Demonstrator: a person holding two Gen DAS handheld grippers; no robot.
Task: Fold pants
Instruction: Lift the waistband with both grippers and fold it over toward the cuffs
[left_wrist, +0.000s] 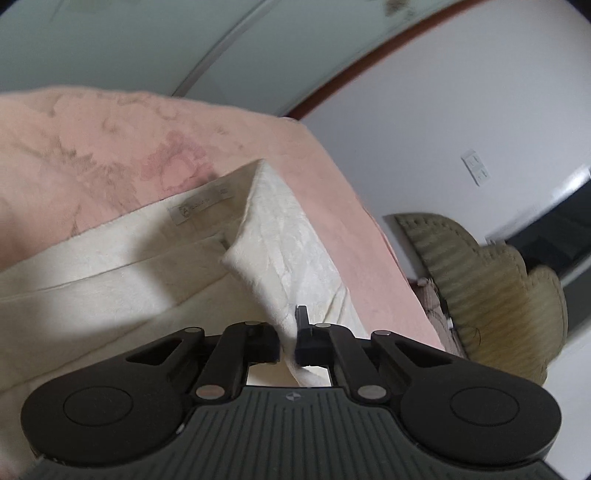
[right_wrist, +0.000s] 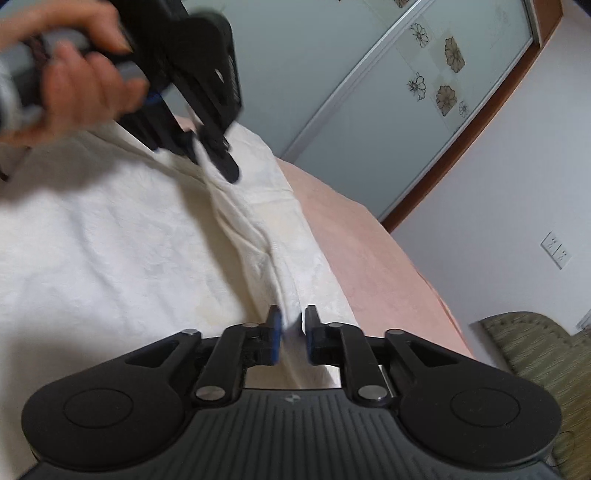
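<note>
Cream-white pants (left_wrist: 110, 266) lie on a pink bed cover (left_wrist: 110, 147), waistband with its label toward the far side. My left gripper (left_wrist: 288, 332) is shut on a raised fold of the pants' right edge, which stands up as a peak. In the right wrist view the pants (right_wrist: 110, 240) spread to the left. My right gripper (right_wrist: 291, 328) is shut on the same edge fold nearer to me. The left gripper (right_wrist: 218, 162) shows there too, held by a hand and pinching the ridge farther along.
The pink bed cover's edge (right_wrist: 388, 266) runs along the right. Beyond it stand an olive ribbed armchair (left_wrist: 498, 288), a white wall with a socket (left_wrist: 475, 167) and a wardrobe with frosted sliding doors (right_wrist: 369, 92).
</note>
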